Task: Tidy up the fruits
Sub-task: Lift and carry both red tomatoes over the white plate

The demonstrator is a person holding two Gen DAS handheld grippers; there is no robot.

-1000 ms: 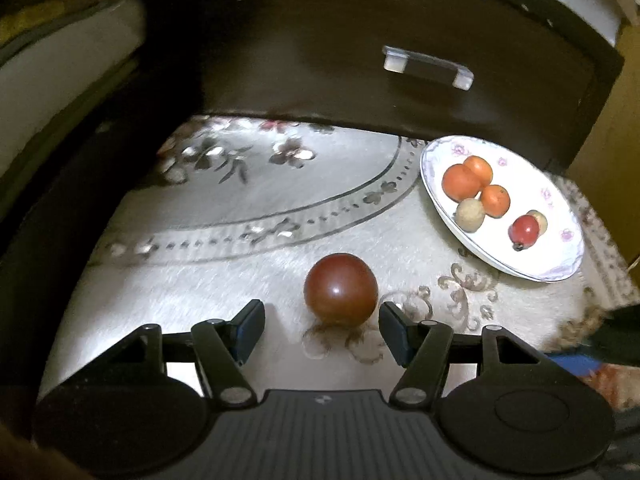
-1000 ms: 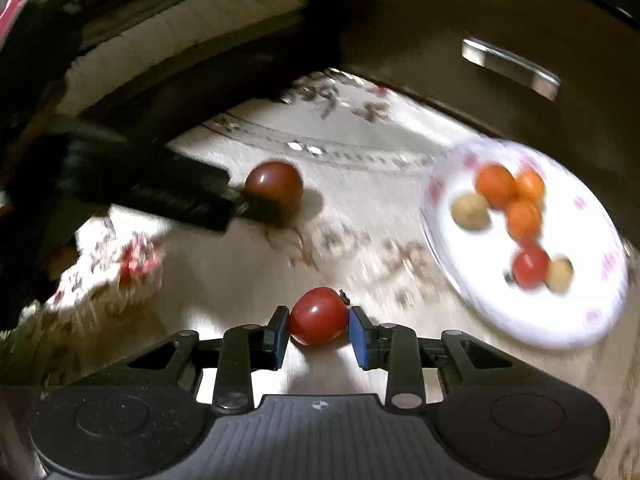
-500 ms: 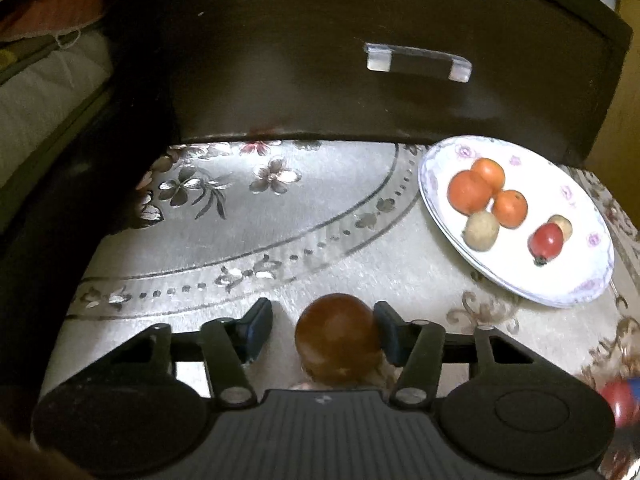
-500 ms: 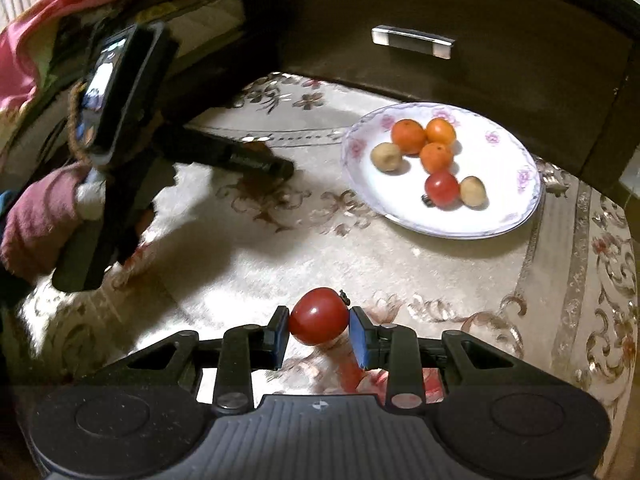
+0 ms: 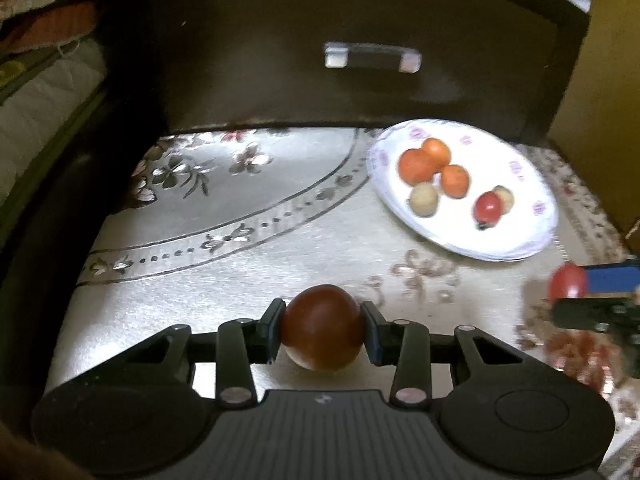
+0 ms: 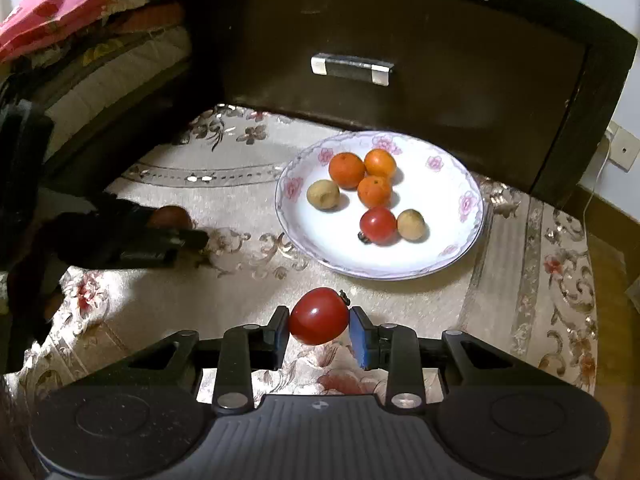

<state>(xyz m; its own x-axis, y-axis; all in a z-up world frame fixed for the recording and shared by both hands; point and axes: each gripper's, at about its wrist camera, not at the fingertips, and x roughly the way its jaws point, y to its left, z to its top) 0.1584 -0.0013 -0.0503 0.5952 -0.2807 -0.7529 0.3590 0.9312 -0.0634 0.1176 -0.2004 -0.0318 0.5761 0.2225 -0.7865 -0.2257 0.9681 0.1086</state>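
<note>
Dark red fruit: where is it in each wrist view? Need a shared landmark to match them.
Left wrist: dark red fruit at bottom centre, between the fingers of the left gripper, whose jaws are closing and touch it on both sides.
Right wrist: same fruit at mid-left, mostly hidden behind the left gripper.
Shared landmark: plate, to the fruit's right in both views.

Dark cabinet, patterned cloth, bedding at the side

A dark wooden drawer front (image 6: 420,80) with a clear bar handle (image 6: 351,69) stands behind a cream floral-embroidered cloth (image 6: 240,280). Folded bedding and a pink fabric (image 6: 44,12) pile up at the far left; a wall socket (image 6: 622,151) with a white cable sits at the right edge.
</note>
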